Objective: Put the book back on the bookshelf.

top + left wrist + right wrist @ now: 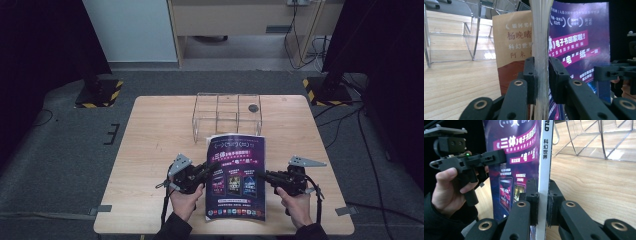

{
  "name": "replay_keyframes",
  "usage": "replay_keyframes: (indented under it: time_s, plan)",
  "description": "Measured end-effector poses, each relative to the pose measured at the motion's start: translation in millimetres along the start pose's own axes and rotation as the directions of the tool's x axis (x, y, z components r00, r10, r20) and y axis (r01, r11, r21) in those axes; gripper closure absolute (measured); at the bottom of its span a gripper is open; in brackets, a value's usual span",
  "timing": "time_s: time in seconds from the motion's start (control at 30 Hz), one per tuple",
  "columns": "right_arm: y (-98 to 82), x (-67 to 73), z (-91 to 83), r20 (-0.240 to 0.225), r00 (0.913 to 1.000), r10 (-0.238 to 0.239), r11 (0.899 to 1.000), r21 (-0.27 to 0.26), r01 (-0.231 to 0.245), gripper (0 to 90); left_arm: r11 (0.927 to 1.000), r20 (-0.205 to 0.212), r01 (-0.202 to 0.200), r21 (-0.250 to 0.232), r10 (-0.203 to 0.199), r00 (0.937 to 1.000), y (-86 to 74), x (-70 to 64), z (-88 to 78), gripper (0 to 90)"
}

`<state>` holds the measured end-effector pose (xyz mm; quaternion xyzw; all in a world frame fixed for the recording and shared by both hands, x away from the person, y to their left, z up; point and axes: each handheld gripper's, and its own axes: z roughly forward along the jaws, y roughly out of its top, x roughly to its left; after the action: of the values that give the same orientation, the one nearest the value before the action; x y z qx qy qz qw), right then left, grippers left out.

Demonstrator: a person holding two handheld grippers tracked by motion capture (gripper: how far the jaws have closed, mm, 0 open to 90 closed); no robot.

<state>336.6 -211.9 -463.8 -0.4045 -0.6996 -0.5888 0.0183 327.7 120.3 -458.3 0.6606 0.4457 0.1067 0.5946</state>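
Your left gripper (204,170) and right gripper (263,175) both clamp the magazine (235,176), just before the clear organizer (227,116), whose right compartment holds a dark disc (253,107).

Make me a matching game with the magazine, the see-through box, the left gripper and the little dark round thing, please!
Things:
1. magazine
2. clear box
3. left gripper
4. dark round thing

Descriptions:
A. inside the box's right compartment
B. clamped on the page edge of the magazine
C. purple cover, held between both grippers
D. at the far side of the table, made of see-through walls

Pairs: 1-C, 2-D, 3-B, 4-A
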Motion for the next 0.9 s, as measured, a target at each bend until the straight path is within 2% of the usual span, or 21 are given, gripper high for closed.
replay_keyframes:
  time_s: [0.1,0.2,0.3,0.4,0.6,0.7,0.8,0.9]
  plan:
    - [2.0,1.9,-1.0,-0.001,1.0000,-0.007,1.000,-0.007,0.007,83.1,1.0000,0.000,-0.002,-0.002,0.002,1.0000,0.2,2.0,-0.6,73.0]
    - [3.8,4.6,-2.2,-0.001,0.9999,-0.011,1.000,-0.010,0.011,83.1,0.9998,-0.021,-0.021,0.001,0.021,0.9996,-0.1,2.3,-1.2,70.7]
    - [6.0,7.1,-2.7,-0.004,0.9999,-0.014,1.000,-0.014,0.014,83.1,0.9997,-0.032,-0.023,0.004,0.023,0.9992,0.3,4.2,-2.3,68.0]
    - [8.6,9.6,-4.2,-0.005,0.9997,-0.024,0.999,-0.023,0.023,83.2,0.9996,-0.066,-0.028,0.004,0.028,0.9974,0.7,8.5,-5.3,66.2]
    - [13.1,10.6,-6.8,0.003,0.9998,-0.021,0.999,-0.045,0.021,83.2,1.0000,-0.114,-0.004,-0.001,0.004,0.9935,-0.3,24.3,-17.1,62.8]
    - [14.9,6.4,-10.3,0.000,0.9999,0.012,0.998,-0.064,-0.012,83.2,0.9997,-0.154,-0.011,0.022,0.014,0.9880,-2.5,34.1,-23.6,59.2]
    - [17.7,4.8,-15.8,0.006,0.9999,0.013,0.996,-0.091,-0.012,83.2,0.9987,-0.204,-0.003,0.051,0.014,0.9789,-7.6,46.1,-30.5,55.9]
    - [22.2,7.2,-19.1,0.004,0.9999,0.009,0.994,-0.109,-0.009,83.2,0.9974,-0.256,0.008,0.072,0.010,0.9666,-13.7,57.7,-36.9,53.6]
